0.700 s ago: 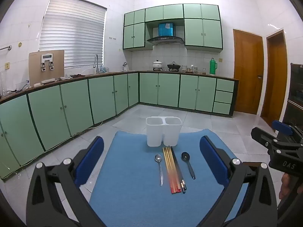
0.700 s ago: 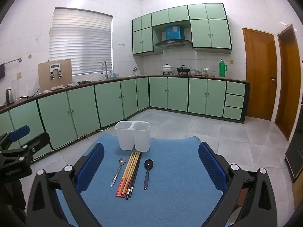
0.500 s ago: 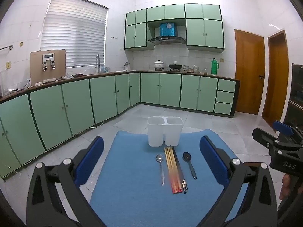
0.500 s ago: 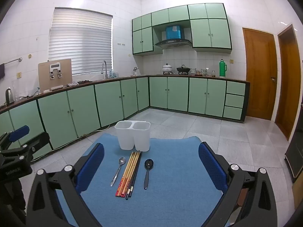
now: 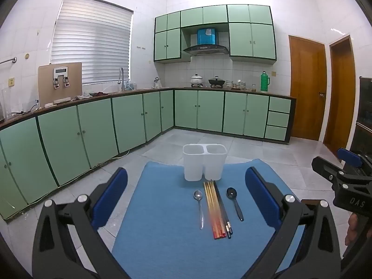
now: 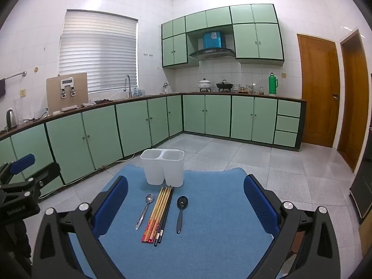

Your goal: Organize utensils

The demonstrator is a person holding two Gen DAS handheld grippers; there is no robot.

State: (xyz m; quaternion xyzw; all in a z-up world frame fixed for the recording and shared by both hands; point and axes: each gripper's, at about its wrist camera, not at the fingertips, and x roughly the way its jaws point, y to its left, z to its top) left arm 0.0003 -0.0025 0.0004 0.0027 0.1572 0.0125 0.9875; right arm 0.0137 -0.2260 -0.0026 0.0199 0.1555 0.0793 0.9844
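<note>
A white two-compartment utensil holder stands empty at the far end of a blue mat. In front of it lie a metal spoon, a bundle of chopsticks and a black spoon, side by side. My left gripper is open and empty, held above the near part of the mat. My right gripper is open and empty too, to the right of the left one.
The mat covers a small table in a kitchen. Green cabinets run along the left and back walls. Two wooden doors stand at the right. The tiled floor surrounds the table.
Both grippers stay open. The views have shifted only slightly; the utensils and holder have not moved.
</note>
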